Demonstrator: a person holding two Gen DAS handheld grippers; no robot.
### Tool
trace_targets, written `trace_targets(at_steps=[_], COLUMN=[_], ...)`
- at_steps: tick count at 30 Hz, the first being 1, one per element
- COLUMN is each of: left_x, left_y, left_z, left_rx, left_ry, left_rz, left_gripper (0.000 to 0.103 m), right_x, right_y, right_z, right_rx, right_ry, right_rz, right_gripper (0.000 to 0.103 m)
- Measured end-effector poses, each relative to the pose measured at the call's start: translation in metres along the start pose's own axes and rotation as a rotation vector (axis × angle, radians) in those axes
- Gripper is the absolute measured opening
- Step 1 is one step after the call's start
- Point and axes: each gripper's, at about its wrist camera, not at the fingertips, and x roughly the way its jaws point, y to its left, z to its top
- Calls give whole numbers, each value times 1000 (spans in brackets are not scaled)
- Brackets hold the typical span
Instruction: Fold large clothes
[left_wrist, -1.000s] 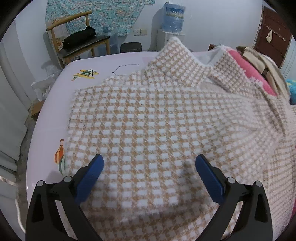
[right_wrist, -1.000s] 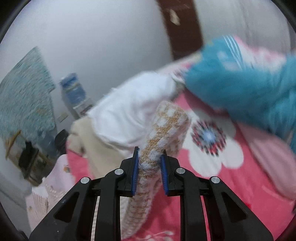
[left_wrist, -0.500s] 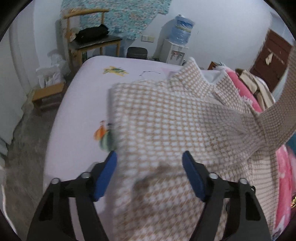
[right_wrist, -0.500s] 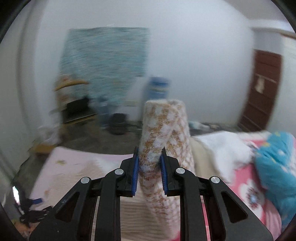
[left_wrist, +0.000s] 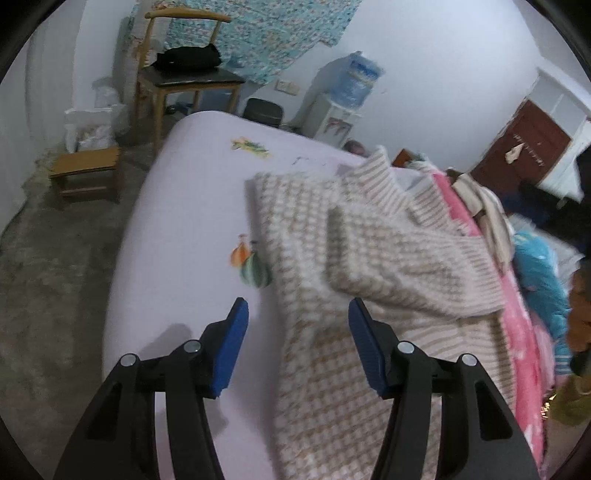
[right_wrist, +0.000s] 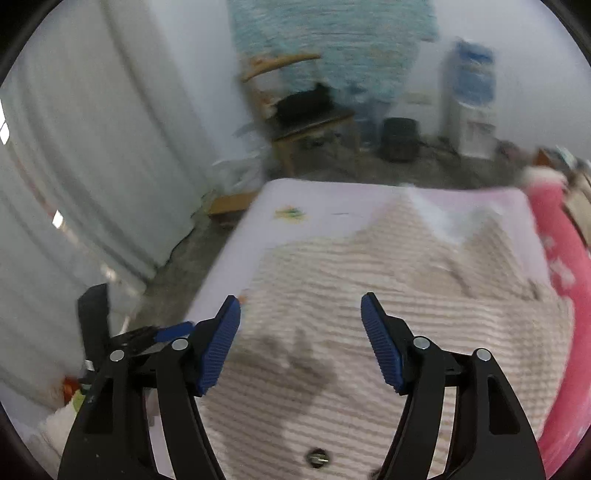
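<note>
In the left wrist view, a small wooden stool (left_wrist: 86, 173) stands at the far left on the grey floor (left_wrist: 55, 266), with a wooden chair (left_wrist: 184, 74) holding a black bundle (left_wrist: 188, 59) above it at the upper left. A pale lilac bed (left_wrist: 177, 229) fills the middle. At the bottom centre the left gripper (left_wrist: 297, 338) hangs over the bed's near edge; its jaws have just been closing yet stand spread, with nothing pressed between the blue pads (left_wrist: 231, 347). The checked tan and white garment (left_wrist: 321, 376) lies flat on the bed from the centre to the right, its left edge passing under the gap between the jaws, and a sleeve (left_wrist: 399, 258) lies folded across its upper part. Above it, against the wall, is a water dispenser (left_wrist: 351, 96). Further right a pink blanket (left_wrist: 517, 317) runs along the garment's edge, a teal fluffy cloth (left_wrist: 535, 266) lies beside it, and a brown door (left_wrist: 524, 144) shows at the upper right.

In the blurred right wrist view, a pale curtain (right_wrist: 92, 147) covers the left. At the bottom centre the right gripper (right_wrist: 301, 339) has its jaws spread, having just been opening, with nothing held; the garment (right_wrist: 369, 277) lies on the bed beneath, the gripper's shadow on it. The pink blanket (right_wrist: 565, 266) is at the right edge.
</note>
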Motion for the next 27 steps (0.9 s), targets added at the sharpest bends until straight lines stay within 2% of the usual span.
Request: trace_targets(at_steps=[2,5,7,9,12,13,15,17,20,23,25,27], left_x=[9,35,59,87,120,120,120,123,132,118,90,67], left_y=[-8,-18,-22,-24,-30,-36,-51,-61,-73,-80,-84,-84], left_z=[9,31,45,57,66,68,69,68,65,68,73,75], left_rx=[5,-29,-56,-95,-104,-87,-24,28,102,157,183,208], left_ry=[5,40,82,127,185,167,148,155,165,102,18,-55], left_rz=[-23,-85,-95,-74,7,26,46,81,150,166,146,186], left_gripper=[55,55,55,55,54,54,46,29,8,5,4,4], right_x=[-12,-33,-43,-48,-46,-44,-38,-26,-20,-16,-11,-10], right_y=[-33,-110,-157,-188,-223,-230,-238,-243,-250,-246,-242,-234], right_z=[-5,-15,-31,-46,-68,-74,-81,-84,-86,-83,-81,-79], right_rx=[66,219,322,392,457,468,481,488,482,444,407,358], right_ry=[-17,-40,-52,-52,-34,-26,-12,-4,-3,-7,-9,-14], right_rz=[-32,-94,-150,-194,-236,-247,-246,-240,-225,-227,-233,-249], right_gripper=[66,67,67,67,67,67,67,67,67,67,67,67])
